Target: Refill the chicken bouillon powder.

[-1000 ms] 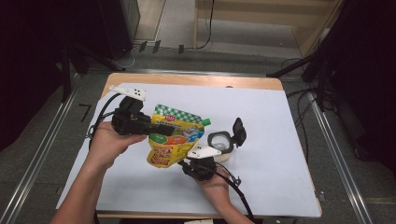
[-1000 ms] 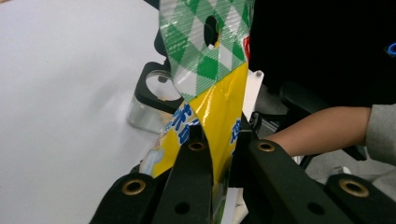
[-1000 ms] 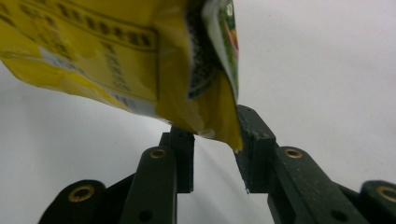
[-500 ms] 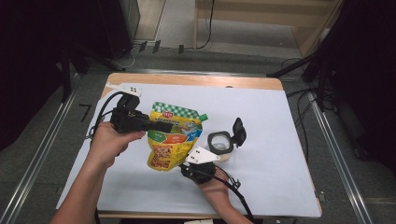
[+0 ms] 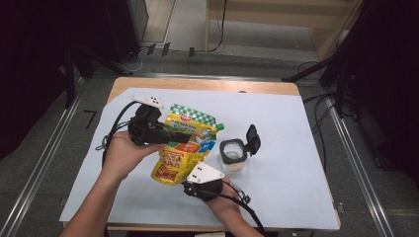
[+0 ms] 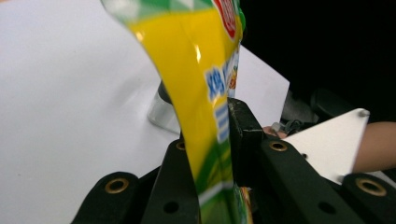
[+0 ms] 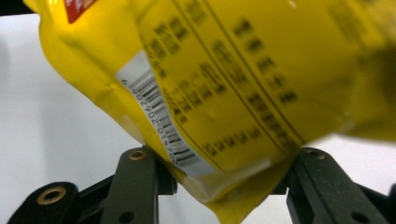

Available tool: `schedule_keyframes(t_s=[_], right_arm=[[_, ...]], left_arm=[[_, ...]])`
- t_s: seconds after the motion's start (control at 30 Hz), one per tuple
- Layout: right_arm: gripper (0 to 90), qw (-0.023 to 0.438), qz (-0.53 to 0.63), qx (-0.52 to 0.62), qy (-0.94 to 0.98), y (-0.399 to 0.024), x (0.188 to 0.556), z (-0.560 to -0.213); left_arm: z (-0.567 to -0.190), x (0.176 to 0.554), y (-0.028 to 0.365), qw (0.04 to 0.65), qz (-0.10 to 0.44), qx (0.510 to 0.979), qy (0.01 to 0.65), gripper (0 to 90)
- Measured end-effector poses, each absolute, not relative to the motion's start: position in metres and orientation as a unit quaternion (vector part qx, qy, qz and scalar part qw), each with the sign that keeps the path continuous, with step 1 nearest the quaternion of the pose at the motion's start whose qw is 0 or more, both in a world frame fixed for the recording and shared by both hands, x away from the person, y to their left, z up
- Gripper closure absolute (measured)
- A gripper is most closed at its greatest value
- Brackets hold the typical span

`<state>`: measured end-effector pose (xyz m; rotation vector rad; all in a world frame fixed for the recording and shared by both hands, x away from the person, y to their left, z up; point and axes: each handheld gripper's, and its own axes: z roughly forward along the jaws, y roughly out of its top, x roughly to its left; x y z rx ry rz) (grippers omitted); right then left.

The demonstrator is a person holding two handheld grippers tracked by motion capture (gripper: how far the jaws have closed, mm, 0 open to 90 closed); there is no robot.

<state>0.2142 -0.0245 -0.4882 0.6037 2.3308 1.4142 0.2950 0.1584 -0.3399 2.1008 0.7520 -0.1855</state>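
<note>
The glossy yellow plastic refill pouch (image 5: pixel 184 148) hangs above the tabletop, pinched by the left tool (image 5: pixel 170 136) and right tool (image 5: pixel 196 183); slick film could slip, spilling beside the open clear jar (image 5: pixel 233 156).

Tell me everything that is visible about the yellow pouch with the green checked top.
The yellow plastic pouch with a green-and-white checked top band is glossy and flexible, with printed labels and red and blue patches on its front, and small text and a barcode on its back. It is held above the white sheet, top pointing away from the person. The left hand-held gripper is shut on its middle from the left; the right hand-held gripper has the bottom corner between its jaws. A green spout sticks out at its upper right.
</note>
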Motion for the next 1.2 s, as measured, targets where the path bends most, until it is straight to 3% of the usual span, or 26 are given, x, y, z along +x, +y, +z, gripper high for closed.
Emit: schedule_keyframes(t_s=[0.1, 0.47, 1.2], right_arm=[[58.0, 0.155, 0.504, 0.217, 0.821, -0.025, 0.213, -0.485], [56.0, 0.117, 0.512, 0.224, 0.821, -0.025, 0.208, -0.475], [54.2, 0.107, 0.502, 0.201, 0.834, -0.025, 0.194, -0.472]], left_arm=[[-0.343, 0.294, 0.152, 0.423, -0.063, 0.851, 0.304, 78.1], [-0.354, 0.295, 0.139, 0.420, -0.059, 0.853, 0.306, 74.3], [-0.358, 0.296, 0.113, 0.374, -0.078, 0.858, 0.342, 79.4]])
